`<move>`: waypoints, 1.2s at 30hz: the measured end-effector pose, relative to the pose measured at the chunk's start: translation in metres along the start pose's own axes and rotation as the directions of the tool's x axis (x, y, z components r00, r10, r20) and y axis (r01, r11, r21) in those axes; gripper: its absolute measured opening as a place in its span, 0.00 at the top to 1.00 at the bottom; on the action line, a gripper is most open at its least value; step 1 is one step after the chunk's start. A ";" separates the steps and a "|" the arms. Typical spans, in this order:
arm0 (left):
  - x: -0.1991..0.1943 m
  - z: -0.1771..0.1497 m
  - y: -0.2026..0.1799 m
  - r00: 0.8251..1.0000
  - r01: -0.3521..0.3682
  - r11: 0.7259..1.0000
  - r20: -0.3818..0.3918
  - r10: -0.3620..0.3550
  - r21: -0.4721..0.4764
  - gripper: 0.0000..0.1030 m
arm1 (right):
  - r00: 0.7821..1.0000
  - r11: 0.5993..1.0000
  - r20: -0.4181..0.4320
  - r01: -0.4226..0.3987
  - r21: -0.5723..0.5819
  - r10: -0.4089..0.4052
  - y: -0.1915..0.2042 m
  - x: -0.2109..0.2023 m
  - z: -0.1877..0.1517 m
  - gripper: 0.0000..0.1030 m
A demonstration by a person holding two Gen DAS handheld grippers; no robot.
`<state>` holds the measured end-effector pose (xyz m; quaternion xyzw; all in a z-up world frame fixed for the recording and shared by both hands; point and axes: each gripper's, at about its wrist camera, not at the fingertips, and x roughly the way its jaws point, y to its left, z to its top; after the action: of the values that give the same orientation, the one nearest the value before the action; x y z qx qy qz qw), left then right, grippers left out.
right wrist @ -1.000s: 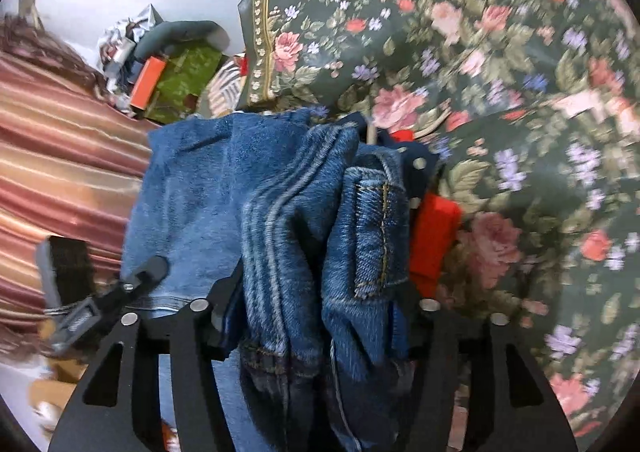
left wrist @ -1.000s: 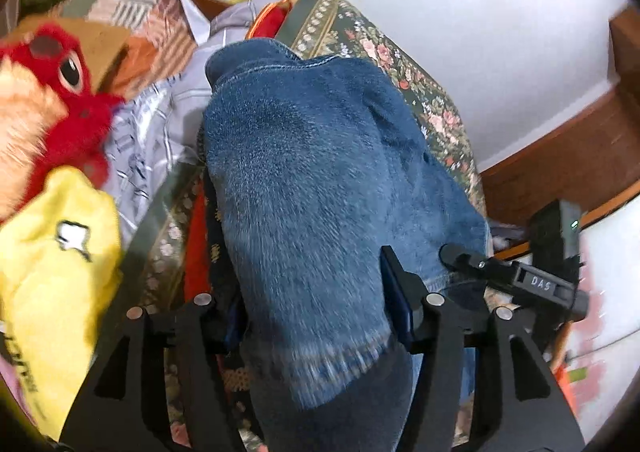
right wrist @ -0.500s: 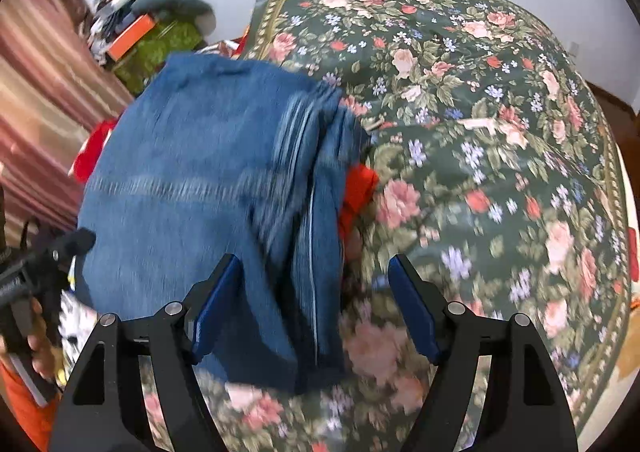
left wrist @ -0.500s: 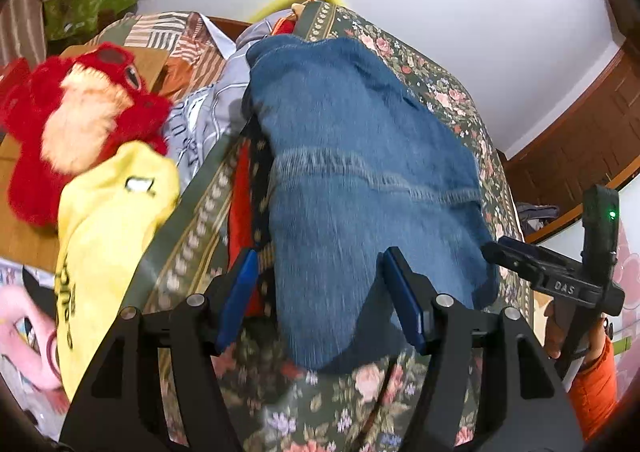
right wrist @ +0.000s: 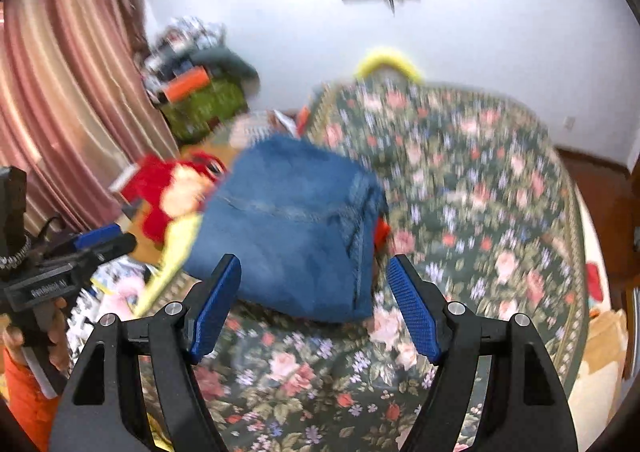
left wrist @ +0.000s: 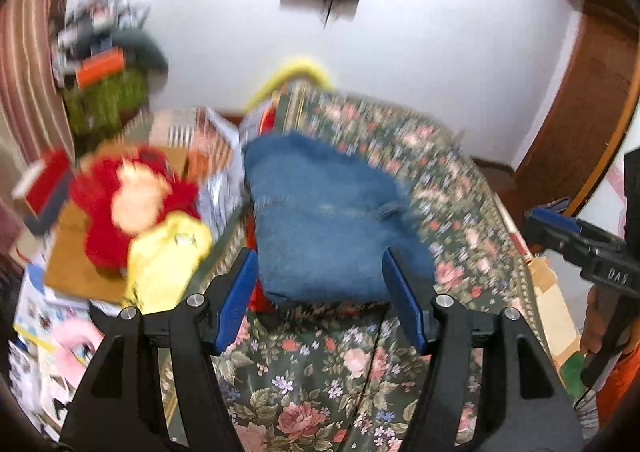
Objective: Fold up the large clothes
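Observation:
Folded blue jeans (left wrist: 324, 228) lie in a thick bundle on the floral bed cover (left wrist: 452, 204). They also show in the right wrist view (right wrist: 292, 228). My left gripper (left wrist: 320, 292) is open and empty, raised just short of the jeans' near edge. My right gripper (right wrist: 316, 298) is open and empty, likewise held back above the bundle. The right gripper shows at the right edge of the left wrist view (left wrist: 580, 244); the left gripper shows at the left of the right wrist view (right wrist: 68, 264). Both views are motion-blurred.
A red plush toy (left wrist: 128, 196) and a yellow garment (left wrist: 164, 252) lie left of the jeans, over a cardboard box (left wrist: 76, 264). Red cloth (right wrist: 382, 234) peeks from under the jeans. A curtain (right wrist: 52, 92) hangs at left. A wooden door (left wrist: 580, 100) stands at right.
Both grippers have let go of the jeans, opened and pulled back and up. The jeans now rest folded on the bed.

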<state>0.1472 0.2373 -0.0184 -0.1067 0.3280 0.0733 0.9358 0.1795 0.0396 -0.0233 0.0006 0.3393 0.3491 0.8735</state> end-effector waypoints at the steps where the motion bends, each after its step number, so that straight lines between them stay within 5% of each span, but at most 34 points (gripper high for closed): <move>1: -0.016 0.000 -0.006 0.999 0.006 1.000 0.039 -0.006 0.009 0.38 | 0.999 1.000 0.036 0.000 -0.007 0.001 0.005 -0.014 0.001 0.29; 6: -0.094 -0.011 -0.041 0.973 0.008 0.998 0.228 -0.022 0.065 0.38 | 0.968 0.999 0.250 -0.017 -0.031 0.024 0.029 -0.093 -0.001 0.29; 12: -0.170 -0.043 -0.081 0.900 -0.028 0.995 0.436 -0.018 0.099 0.38 | 0.907 0.996 0.420 -0.006 -0.093 0.044 0.062 -0.160 -0.030 0.29; 16: -0.196 -0.064 -0.097 0.864 -0.048 0.994 0.504 -0.008 0.096 0.38 | 0.879 0.991 0.476 0.030 -0.132 0.036 0.084 -0.182 -0.054 0.29; 20: -0.208 -0.083 -0.103 0.852 -0.036 0.997 0.523 -0.006 0.069 0.38 | 0.871 0.990 0.492 0.065 -0.128 0.006 0.088 -0.188 -0.067 0.29; 29: -0.211 -0.099 -0.097 0.855 -0.064 0.998 0.516 0.057 -0.003 0.25 | 0.875 0.994 0.479 0.102 -0.038 -0.072 0.078 -0.191 -0.073 0.00; 36: -0.214 -0.106 -0.097 0.855 -0.083 0.996 0.513 0.079 -0.016 0.13 | 0.869 0.991 0.487 0.127 -0.044 -0.090 0.081 -0.195 -0.076 0.00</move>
<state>-0.0617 0.1025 0.0498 -0.0661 0.0715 0.1372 0.9857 -0.0175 -0.0367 0.0530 0.0361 0.0963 0.3007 0.9482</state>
